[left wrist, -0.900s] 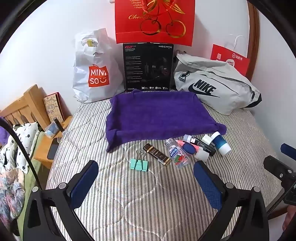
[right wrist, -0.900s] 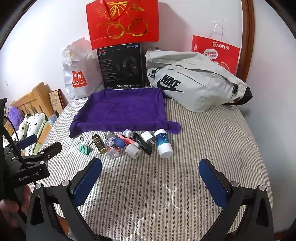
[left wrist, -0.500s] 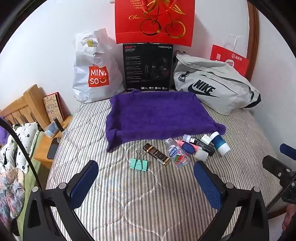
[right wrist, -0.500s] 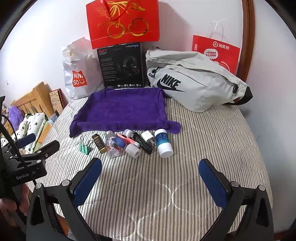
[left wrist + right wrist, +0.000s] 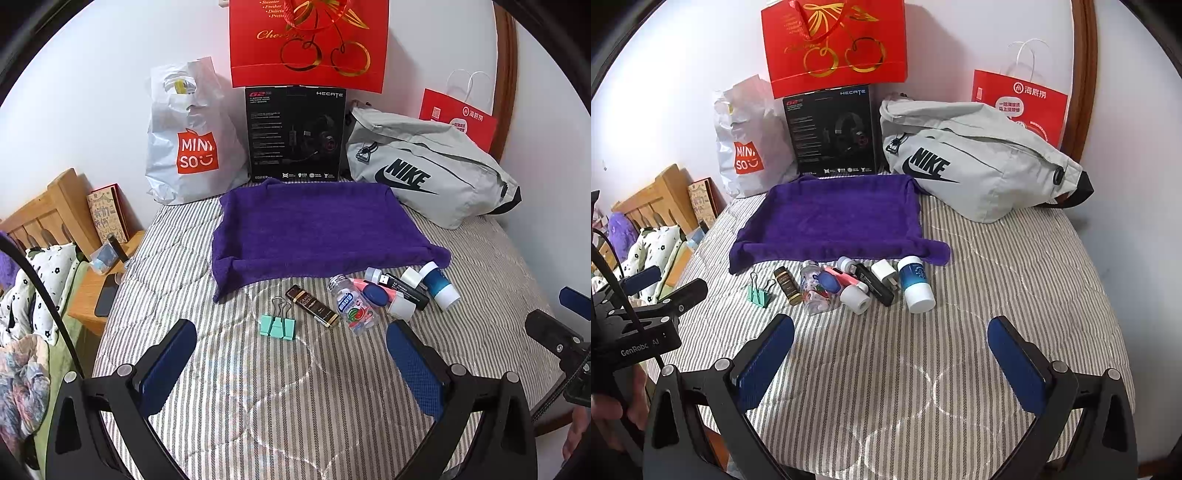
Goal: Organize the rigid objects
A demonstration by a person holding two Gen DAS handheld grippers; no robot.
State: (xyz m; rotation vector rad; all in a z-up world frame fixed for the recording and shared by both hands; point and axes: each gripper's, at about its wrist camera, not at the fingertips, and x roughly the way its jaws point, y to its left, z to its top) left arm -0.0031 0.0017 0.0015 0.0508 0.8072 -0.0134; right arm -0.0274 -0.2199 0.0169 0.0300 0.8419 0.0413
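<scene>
Several small items lie in a row on the striped bed in front of a purple towel [image 5: 317, 229] [image 5: 834, 218]: a mint binder clip [image 5: 277, 325] [image 5: 759, 293], a brown bar [image 5: 312, 305] [image 5: 788, 285], a clear bottle [image 5: 354, 306] [image 5: 814, 291], a blue-and-white cylinder [image 5: 439, 284] [image 5: 916, 283], a white roll [image 5: 855, 299] and a black stick [image 5: 877, 284]. My left gripper [image 5: 291, 354] hovers open just before the clip, nothing between its fingers. My right gripper [image 5: 892, 350] is open too, short of the cylinder.
Along the wall stand a white Miniso bag [image 5: 184, 140], a black headset box [image 5: 295, 133], a grey Nike bag [image 5: 424, 170] and red paper bags [image 5: 308, 40]. A wooden headboard and nightstand [image 5: 107, 280] lie left of the bed.
</scene>
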